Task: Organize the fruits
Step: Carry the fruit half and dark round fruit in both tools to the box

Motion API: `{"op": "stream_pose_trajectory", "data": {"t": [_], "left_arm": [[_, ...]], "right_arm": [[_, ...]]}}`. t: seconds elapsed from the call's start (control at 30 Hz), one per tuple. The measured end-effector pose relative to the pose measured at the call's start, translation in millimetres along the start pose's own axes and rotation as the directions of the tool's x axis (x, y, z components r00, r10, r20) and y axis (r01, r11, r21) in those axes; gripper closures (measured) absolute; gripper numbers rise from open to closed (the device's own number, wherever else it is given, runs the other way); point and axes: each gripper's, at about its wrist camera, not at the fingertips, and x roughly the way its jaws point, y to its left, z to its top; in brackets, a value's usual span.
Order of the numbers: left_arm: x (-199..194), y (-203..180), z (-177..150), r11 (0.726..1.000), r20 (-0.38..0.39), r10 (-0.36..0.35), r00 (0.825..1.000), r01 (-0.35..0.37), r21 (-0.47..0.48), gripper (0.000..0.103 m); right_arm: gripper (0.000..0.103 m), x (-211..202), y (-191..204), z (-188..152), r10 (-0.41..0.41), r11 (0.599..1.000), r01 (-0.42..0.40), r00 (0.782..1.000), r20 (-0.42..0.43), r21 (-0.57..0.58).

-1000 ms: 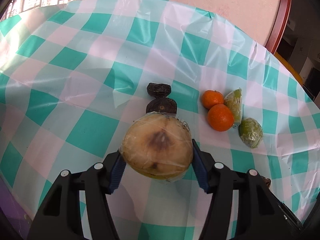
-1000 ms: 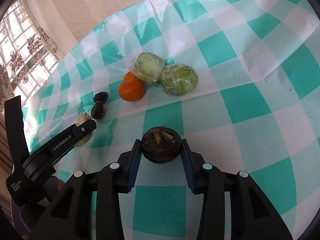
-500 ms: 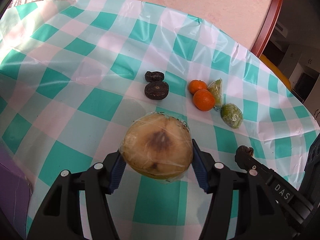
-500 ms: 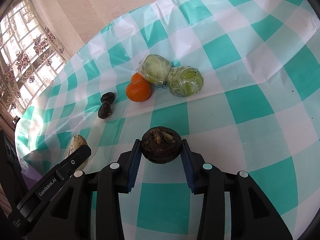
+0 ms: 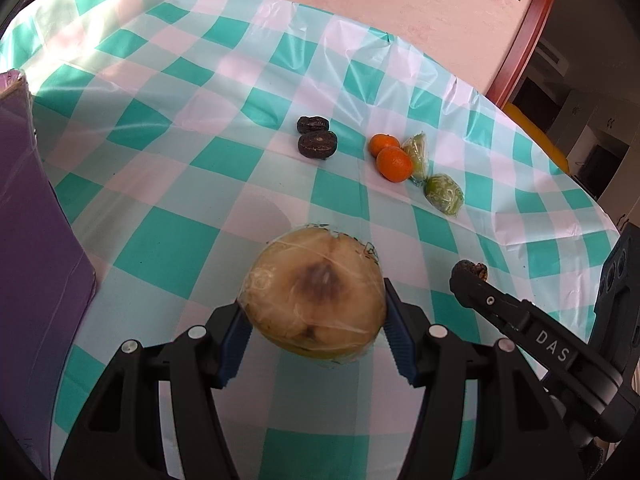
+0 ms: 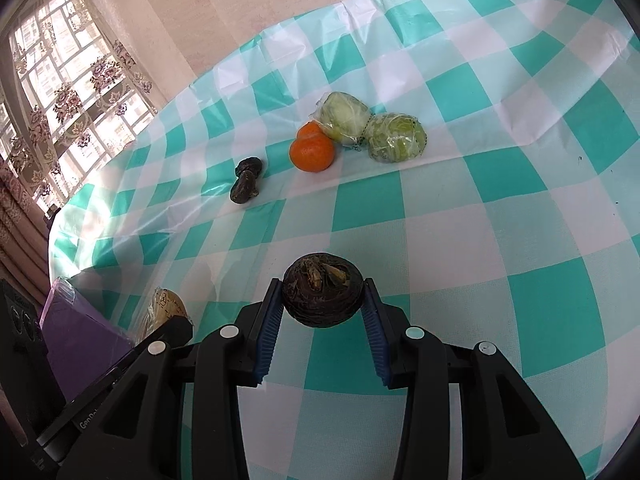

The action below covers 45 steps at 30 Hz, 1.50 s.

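Two fruits in hand, sorting partly done
Left tool (image 5: 314, 330) clamps a wrapped pale fruit (image 5: 316, 294), right tool (image 6: 322, 334) a dark one (image 6: 323, 296); ahead, dark, orange and green pairs (image 5: 444, 194) already grouped

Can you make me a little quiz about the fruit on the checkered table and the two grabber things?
1. True or false: the left gripper is shut on a clear-wrapped pale brownish fruit.
2. How many oranges lie on the checkered tablecloth? A) one B) two C) four
3. Fill in: the right gripper holds a dark round fruit, and two more small dark fruits lie on the cloth to the ____ of the oranges in the right wrist view.

Key: 1 true. 2 B; the two oranges touch, next to two wrapped green fruits. 3 left.
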Motion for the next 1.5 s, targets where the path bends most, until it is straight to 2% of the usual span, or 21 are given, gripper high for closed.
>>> {"op": "stream_pose_trajectory", "data": {"t": [0.43, 0.6, 0.87, 1.17, 1.3, 1.4, 1.5], "left_arm": [[-43, 14, -43, 1.000, -0.020, -0.025, 1.000, 0.024, -0.009, 0.043], [-60, 12, -55, 1.000, 0.013, -0.008, 1.000, 0.007, 0.027, 0.043], [-85, 7, -67, 0.998, 0.107, 0.007, 0.994, -0.013, 0.061, 0.043], [-131, 16, -84, 0.999, 0.168, -0.015, 0.986, 0.007, 0.047, 0.043], [-166, 15, -77, 0.998, 0.247, -0.024, 0.969, 0.010, 0.060, 0.043], [-196, 8, -70, 0.997, 0.329, -0.023, 0.944, -0.004, 0.083, 0.043], [-223, 6, -62, 0.995, 0.397, 0.008, 0.918, -0.049, 0.093, 0.043]], "right_arm": [[0.063, -18, 16, -31, 0.047, 0.998, -0.048, 0.998, -0.033, -0.027], [0.063, -27, 20, -42, 0.068, 0.997, -0.068, 0.997, -0.028, -0.025], [0.063, -37, 37, -57, 0.084, 0.994, -0.085, 0.996, -0.021, -0.066], [0.063, -51, 54, -72, 0.197, 0.980, -0.197, 0.980, 0.005, -0.028], [0.063, -59, 68, -77, 0.231, 0.972, -0.231, 0.973, 0.019, -0.042], [0.063, -69, 79, -77, 0.266, 0.963, -0.264, 0.963, 0.038, -0.056], [0.063, -80, 91, -76, 0.300, 0.952, -0.295, 0.952, 0.054, -0.078]]}}
